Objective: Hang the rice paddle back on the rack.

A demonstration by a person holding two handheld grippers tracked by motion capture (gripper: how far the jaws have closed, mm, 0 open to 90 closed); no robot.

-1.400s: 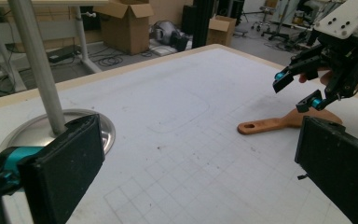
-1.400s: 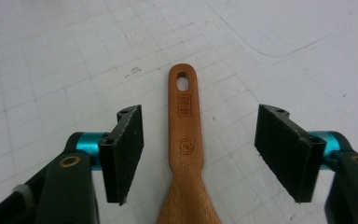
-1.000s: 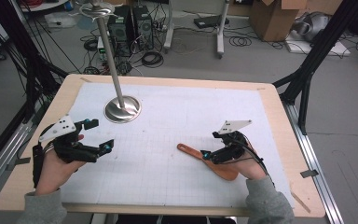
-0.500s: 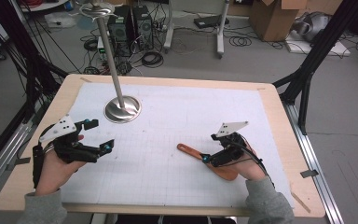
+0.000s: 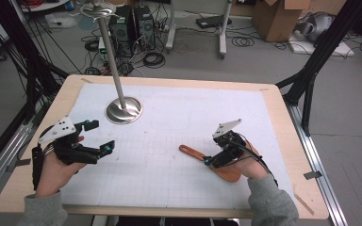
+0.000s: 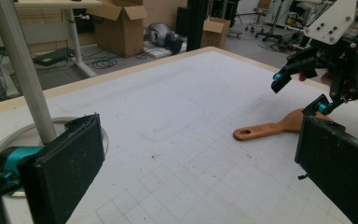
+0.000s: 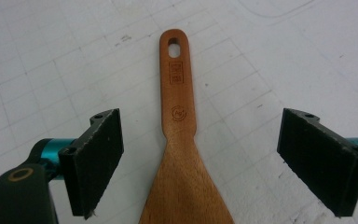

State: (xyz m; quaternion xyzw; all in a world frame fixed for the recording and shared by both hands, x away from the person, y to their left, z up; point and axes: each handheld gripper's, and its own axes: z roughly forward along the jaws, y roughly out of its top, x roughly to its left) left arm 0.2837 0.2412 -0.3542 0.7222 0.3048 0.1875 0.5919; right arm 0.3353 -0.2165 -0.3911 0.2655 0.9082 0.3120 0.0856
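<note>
Straddling wooden spatula (image 7: 179,154), right gripper (image 7: 200,161) jaws apart

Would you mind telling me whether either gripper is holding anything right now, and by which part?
Nothing is held. The right gripper stands open astride the wooden spatula, untouched on the table; the left gripper is open too.

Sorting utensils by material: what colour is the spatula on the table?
Warm orange-brown wood, the spatula shows best in the right gripper view.
</note>
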